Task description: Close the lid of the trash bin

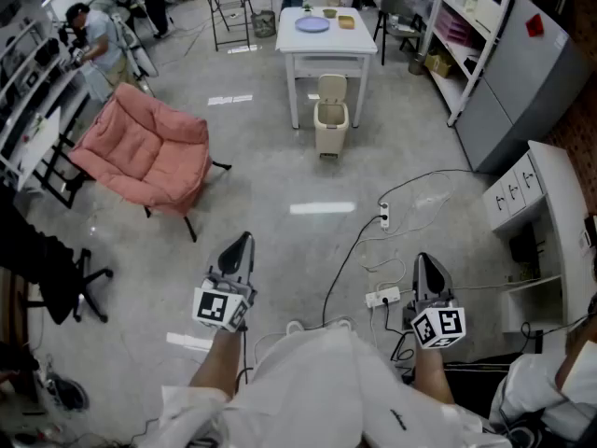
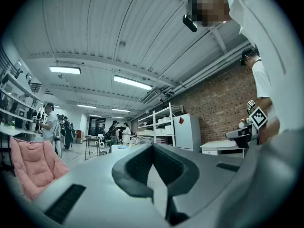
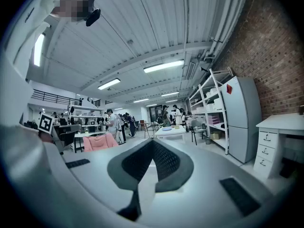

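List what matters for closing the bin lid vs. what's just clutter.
Job:
- trash bin, in front of the table
- lid, standing open
- left gripper, jaws shut, empty
- right gripper, jaws shut, empty

Lying about:
- pink chair
- white table with blue plate
- power strip on the floor

Trash bin (image 1: pixel 331 115) sat far off by the table (image 1: pixel 326 45); its inside was too small to tell. Items (image 1: pixel 312 24) on the table were too small to name. Pink chair (image 2: pixel 28 165) was partly hidden behind the left tool (image 2: pixel 153 148). Forearms (image 1: pixel 216 371) ran off the bottom edge.
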A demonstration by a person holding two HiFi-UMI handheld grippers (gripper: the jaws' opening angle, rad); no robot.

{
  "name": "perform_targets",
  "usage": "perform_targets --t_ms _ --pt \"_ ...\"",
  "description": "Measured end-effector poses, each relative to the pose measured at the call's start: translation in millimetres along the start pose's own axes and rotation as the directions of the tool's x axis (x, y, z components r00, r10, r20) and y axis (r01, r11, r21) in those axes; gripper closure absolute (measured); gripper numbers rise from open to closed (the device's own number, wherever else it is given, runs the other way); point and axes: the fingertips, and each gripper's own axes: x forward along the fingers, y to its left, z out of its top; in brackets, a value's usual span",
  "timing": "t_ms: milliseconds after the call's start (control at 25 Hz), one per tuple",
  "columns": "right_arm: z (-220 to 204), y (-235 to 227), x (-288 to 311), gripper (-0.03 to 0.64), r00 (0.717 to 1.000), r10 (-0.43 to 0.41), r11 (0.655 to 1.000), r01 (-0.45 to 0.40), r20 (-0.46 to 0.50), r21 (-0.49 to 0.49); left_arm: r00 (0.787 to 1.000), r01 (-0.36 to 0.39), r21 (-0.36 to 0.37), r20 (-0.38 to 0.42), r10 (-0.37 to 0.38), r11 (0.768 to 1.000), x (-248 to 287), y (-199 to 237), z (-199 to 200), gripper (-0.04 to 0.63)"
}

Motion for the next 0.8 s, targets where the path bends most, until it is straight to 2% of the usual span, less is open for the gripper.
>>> perform_targets --t_ms 200,400,520,600,720,760,800 --pt "0.0 6.1 5.0 0.600 1.000 0.006 1.000 -0.006 0.004 -0.005 1.000 0.002 -0.005 0.006 -0.002 1.000 -0.6 4.6 -0.3 0.572" --pt "-1.6 17.6 9.1 0.600 1.000 0.008 1.000 -0.008 0.001 -0.008 1.000 -0.002 -0.047 0.026 0.003 0.999 -6.1 16.6 0.5 0.572" --pt "0.5 25.5 13.3 0.600 1.000 0.014 1.000 -0.014 0.017 0.006 0.999 -0.001 -0.023 0.032 0.002 1.000 -9.3 24.7 1.4 0.572" --pt "0.4 31.1 15.2 0.598 1.000 0.011 1.000 -0.011 0.017 0.008 1.000 0.006 -0.004 0.031 -0.006 1.000 -12.3 27.8 1.5 0.572" --pt "-1.6 43.3 17.5 0.594 1.000 0.023 1.000 -0.024 0.018 0.004 0.999 0.044 -0.031 0.033 -0.043 0.999 -14.4 27.4 -1.2 0.569" --pt "-4.1 48.3 20.2 0.544 0.999 0.034 0.999 -0.034 0.013 0.005 0.997 0.067 -0.047 0.032 -0.065 0.997 -13.7 27.1 -3.7 0.564" --pt "-7.4 53.9 23.9 0.477 0.999 0.044 0.999 -0.045 0.003 0.005 0.996 0.089 -0.062 0.028 -0.088 0.994 -12.8 27.3 -6.6 0.520"
